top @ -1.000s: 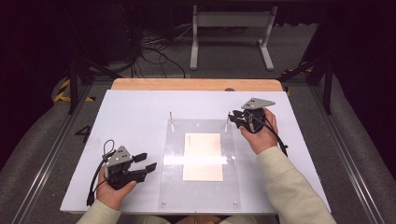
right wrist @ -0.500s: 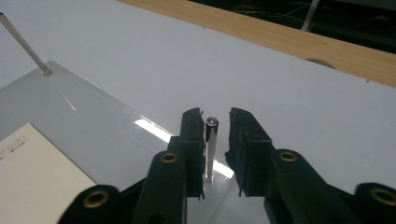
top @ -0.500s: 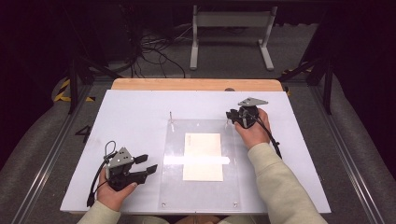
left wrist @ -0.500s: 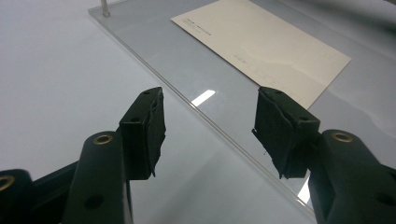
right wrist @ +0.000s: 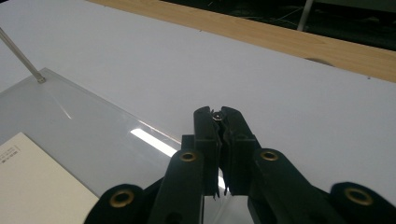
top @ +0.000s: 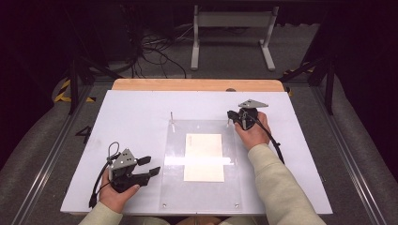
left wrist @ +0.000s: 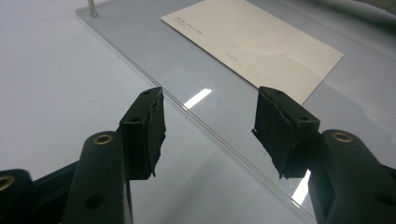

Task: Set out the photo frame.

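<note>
Smooth white bench (top: pixel 131 122) with a pale wooden strip along the far edge. On it, a clear, glossy acrylic plate (top: pixel 202 187), rectangular, with a flat cream card (top: pixel 203 157) at its middle and a thin metal pin (top: pixel 172 119) upright at its far-left corner. Left tongs (top: pixel 149 166) just off the plate's left edge, matte black padded jaws spread wide. Right tongs (top: pixel 231 116) at the plate's far-right corner, pressed together on a small metal pin tip (right wrist: pixel 216 115).

Faint small print runs along one edge of the cream rectangular paper card (left wrist: pixel 254 44) on the clear acrylic plate (left wrist: pixel 140 51); too blurred to read.
</note>
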`<state>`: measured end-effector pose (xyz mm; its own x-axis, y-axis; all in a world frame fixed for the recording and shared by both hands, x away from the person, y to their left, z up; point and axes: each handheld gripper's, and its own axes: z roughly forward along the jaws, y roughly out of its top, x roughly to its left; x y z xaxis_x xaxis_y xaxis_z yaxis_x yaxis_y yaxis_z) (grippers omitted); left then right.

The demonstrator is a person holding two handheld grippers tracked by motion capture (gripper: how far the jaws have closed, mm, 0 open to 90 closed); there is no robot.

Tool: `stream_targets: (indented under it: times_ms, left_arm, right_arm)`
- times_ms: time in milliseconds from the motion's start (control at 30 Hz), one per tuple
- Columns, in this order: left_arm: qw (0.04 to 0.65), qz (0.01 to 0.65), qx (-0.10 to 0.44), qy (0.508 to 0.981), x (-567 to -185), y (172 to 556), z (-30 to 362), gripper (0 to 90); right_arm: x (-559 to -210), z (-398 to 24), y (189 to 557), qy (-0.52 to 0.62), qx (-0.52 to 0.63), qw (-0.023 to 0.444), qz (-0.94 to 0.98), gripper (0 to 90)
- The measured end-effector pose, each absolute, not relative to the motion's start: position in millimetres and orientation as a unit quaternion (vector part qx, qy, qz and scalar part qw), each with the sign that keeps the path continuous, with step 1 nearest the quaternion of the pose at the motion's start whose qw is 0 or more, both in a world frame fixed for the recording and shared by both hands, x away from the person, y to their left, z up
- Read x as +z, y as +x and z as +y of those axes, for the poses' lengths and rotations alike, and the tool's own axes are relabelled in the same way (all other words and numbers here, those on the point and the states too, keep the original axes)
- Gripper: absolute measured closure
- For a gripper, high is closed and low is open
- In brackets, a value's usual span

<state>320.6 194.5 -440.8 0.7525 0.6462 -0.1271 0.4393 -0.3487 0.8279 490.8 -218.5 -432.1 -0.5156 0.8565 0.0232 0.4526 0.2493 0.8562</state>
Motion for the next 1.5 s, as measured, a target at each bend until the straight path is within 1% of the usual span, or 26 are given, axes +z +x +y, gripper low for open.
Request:
stream_targets:
  times_ms: [400, 933, 1000, 1133, 1200, 1333, 1500]
  left_arm:
    - [0.466, 0.332, 0.113, 0.812, -440.1, 319.3, 195.3, 43.4]
    - [0.474, 0.337, 0.121, 0.805, -438.9, 320.9, 204.3, 40.9]
    - [0.473, 0.33, 0.126, 0.808, -438.9, 320.5, 204.3, 39.4]
    - [0.472, 0.3, 0.146, 0.816, -438.0, 317.3, 202.9, 32.6]
    - [0.481, 0.284, 0.143, 0.817, -437.4, 315.5, 201.0, 31.0]
    - [0.483, 0.258, 0.156, 0.822, -439.0, 314.0, 195.3, 20.9]
    - [0.499, 0.232, 0.195, 0.812, -437.3, 311.0, 187.1, 11.0]
  right_arm:
    - [-439.2, -221.1, 495.5, 0.448, 0.457, 0.226, 0.735, 85.5]
    - [-446.0, -231.6, 516.1, 0.456, 0.494, 0.175, 0.719, 85.3]
    - [-445.8, -231.4, 517.6, 0.46, 0.493, 0.171, 0.718, 85.3]
    - [-449.3, -233.5, 521.3, 0.467, 0.505, 0.159, 0.708, 85.2]
    - [-449.9, -233.5, 521.7, 0.469, 0.507, 0.158, 0.706, 85.2]
    - [-451.7, -233.1, 524.9, 0.477, 0.508, 0.151, 0.701, 84.9]
    - [-455.3, -231.9, 527.0, 0.483, 0.509, 0.143, 0.698, 84.1]
